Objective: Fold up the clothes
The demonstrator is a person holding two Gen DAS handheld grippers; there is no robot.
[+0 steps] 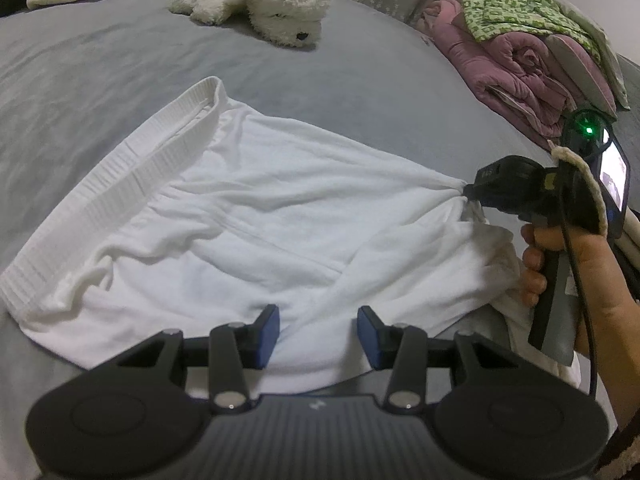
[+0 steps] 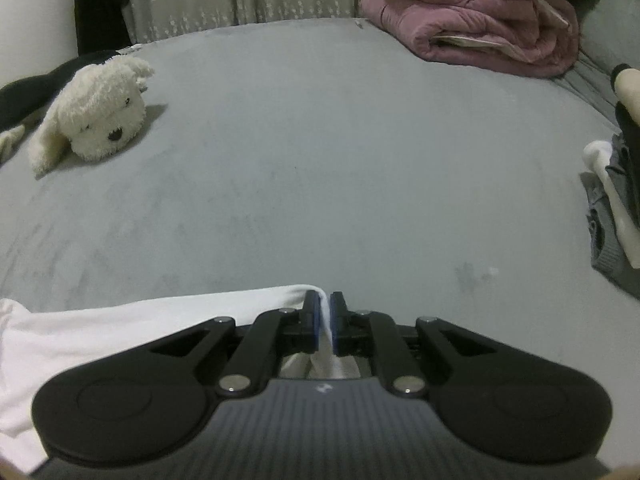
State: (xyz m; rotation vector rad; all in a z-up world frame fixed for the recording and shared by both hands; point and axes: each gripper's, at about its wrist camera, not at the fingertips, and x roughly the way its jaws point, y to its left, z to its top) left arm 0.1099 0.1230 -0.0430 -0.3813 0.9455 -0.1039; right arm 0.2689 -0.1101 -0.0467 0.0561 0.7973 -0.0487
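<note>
Your white shorts (image 1: 248,216) lie spread on the grey bed (image 1: 100,60), the ribbed waistband (image 1: 108,184) toward the left of the left wrist view and the leg end drawn out to the right. Your left gripper (image 1: 318,334) hovers over the near hem with its blue pads (image 1: 269,334) spread well apart; cloth lies below and between them, but neither pad presses on it. Your right gripper (image 2: 328,322) pinches a bunched corner of the shorts: in the right wrist view a thin fold of white fabric stands between the two nearly closed pads, and from the left wrist view the cloth fans out in taut creases from that tip. Your right hand (image 1: 560,276) grips the handle.

Farther back lies a white plush dog (image 1: 264,8), and to the right a folded pink quilt (image 2: 480,28) with a green patterned garment (image 1: 520,8) on top. At the right edge sits what may be a pile of grey clothing (image 2: 612,232), too blurred to name.
</note>
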